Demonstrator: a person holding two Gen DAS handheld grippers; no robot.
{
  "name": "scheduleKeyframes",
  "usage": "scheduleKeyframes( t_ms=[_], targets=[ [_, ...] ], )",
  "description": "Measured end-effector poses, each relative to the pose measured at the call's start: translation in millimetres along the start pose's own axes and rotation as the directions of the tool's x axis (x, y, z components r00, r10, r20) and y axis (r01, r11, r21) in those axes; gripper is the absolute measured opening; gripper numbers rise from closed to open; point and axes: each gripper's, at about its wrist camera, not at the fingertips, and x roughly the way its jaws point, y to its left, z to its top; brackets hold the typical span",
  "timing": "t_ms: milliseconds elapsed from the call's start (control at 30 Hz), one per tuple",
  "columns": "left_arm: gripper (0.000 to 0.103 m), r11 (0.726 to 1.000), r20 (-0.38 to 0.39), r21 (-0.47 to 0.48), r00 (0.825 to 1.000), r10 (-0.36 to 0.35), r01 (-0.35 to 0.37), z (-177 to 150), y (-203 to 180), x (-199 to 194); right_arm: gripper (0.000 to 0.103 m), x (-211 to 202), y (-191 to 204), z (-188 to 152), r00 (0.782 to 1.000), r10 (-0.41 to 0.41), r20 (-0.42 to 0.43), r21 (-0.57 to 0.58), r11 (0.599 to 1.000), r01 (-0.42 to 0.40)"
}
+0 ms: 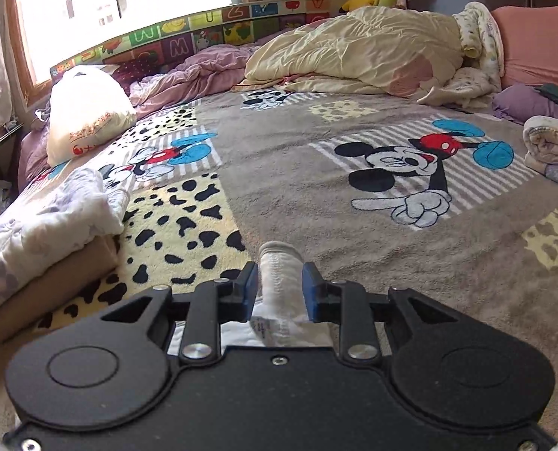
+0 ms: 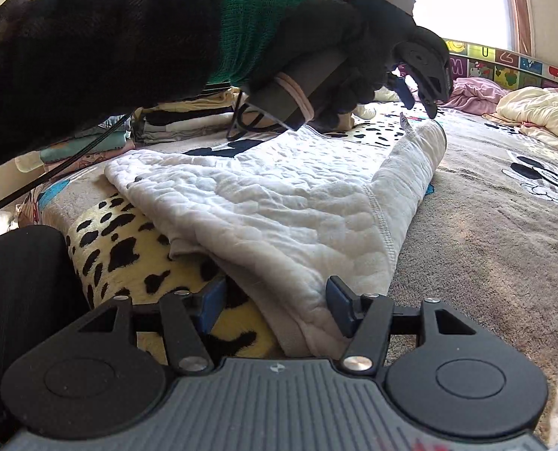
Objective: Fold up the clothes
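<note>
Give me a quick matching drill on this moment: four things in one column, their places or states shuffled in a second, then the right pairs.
Things:
1. left gripper
2. right gripper
3. white quilted garment
4. cream comforter

States or places:
A. bunched up at the far side of the bed
B. jaws open, straddling the garment's near corner
C. spread on the cartoon mouse blanket, one sleeve folded over
D. fingers on either side of a narrow white strip of the garment

Pairs: 1-D, 2-B, 3-C, 4-A
</note>
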Motion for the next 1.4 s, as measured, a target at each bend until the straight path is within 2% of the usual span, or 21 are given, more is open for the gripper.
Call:
scheduleKeyframes(
  t_ms=[100,133,200,300,400,500,633,700,767,833,1067,1167,1233,1300,1367,1400],
  targets=[
    [0.024,0.993,-0.034,0.108,0.999,-0.039,0.043,5.6,-17.7,23.3,0.061,0.5,-1.1,0.5,1.0,0.007,-0.001,0.006,1.0,-0.007],
    [0.023,0.991,-0.058,0.129,0.998,-0.011,0.019,3.5,-17.1,33.5,0.061,0.6,-1.8,0.7,1.0,0.011,-0.001,0.009,1.0,-0.01],
    [0.018,0.992,-0.125,0.117,0.99,0.069,-0.054,-5.7,-3.1,52.5,0.061,-0.1,-3.9,1.0,1.0,0.023,-0.004,0.02,1.0,-0.023],
    [0.017,0.997,-0.172,0.061,0.983,0.061,-0.052,-29.6,20.0,64.6,0.061,-0.9,-6.1,1.4,0.999,0.043,-0.01,0.035,0.998,-0.043],
    [0.017,0.996,-0.13,0.063,0.989,0.072,-0.064,-48.3,23.9,64.6,0.062,-2.0,-7.6,1.7,0.998,0.062,-0.018,0.039,0.997,-0.061],
    [0.019,0.995,-0.125,0.04,0.988,0.092,-0.088,-50.4,23.6,66.9,0.062,-1.3,-10.0,1.4,0.997,0.078,-0.023,0.047,0.996,-0.077],
    [0.02,0.997,-0.123,-0.016,0.99,0.075,-0.078,-56.3,31.7,74.4,0.063,0.2,-12.1,1.6,0.995,0.098,-0.03,0.042,0.994,-0.097],
    [0.02,0.996,-0.132,0.027,0.987,0.087,-0.084,-54.7,26.0,74.9,0.063,0.7,-13.6,2.3,0.994,0.107,-0.033,0.041,0.994,-0.106],
    [0.02,0.99,-0.169,0.112,0.98,0.101,-0.083,-45.7,18.7,72.3,0.063,0.2,-14.7,3.6,0.993,0.112,-0.03,0.048,0.993,-0.111],
    [0.021,0.986,-0.198,0.123,0.971,0.135,-0.112,-29.9,17.4,61.1,0.062,-1.7,-15.5,4.1,0.994,0.108,-0.02,0.06,0.992,-0.107],
    [0.021,0.984,-0.067,0.094,0.985,0.16,-0.154,-22.4,7.9,6.0,0.062,-11.7,-10.4,2.4,0.997,0.067,0.025,0.05,0.996,-0.068],
    [0.021,0.993,-0.012,0.07,0.995,0.098,-0.097,-17.6,1.6,-9.6,0.062,-14.3,-10.7,1.3,0.998,0.06,0.037,0.057,0.996,-0.062],
    [0.021,0.991,-0.01,0.119,0.998,0.06,-0.059,-19.9,-8.3,-7.6,0.062,-14.4,-10.9,1.0,0.998,0.058,0.04,0.058,0.996,-0.06],
    [0.021,0.985,-0.03,0.168,0.998,0.047,-0.041,-28.9,-13.8,3.8,0.062,-13.5,-11.1,1.1,0.997,0.06,0.041,0.061,0.996,-0.063],
    [0.021,0.989,-0.16,0.135,0.983,0.087,-0.065,-46.1,-5.1,30.2,0.062,-11.2,-11.1,0.7,0.997,0.066,0.033,0.065,0.996,-0.068],
    [0.02,0.993,-0.167,0.099,0.983,0.074,-0.058,-49.5,0.2,32.5,0.063,-9.9,-11.1,0.5,0.997,0.069,0.027,0.066,0.995,-0.071]
  ],
)
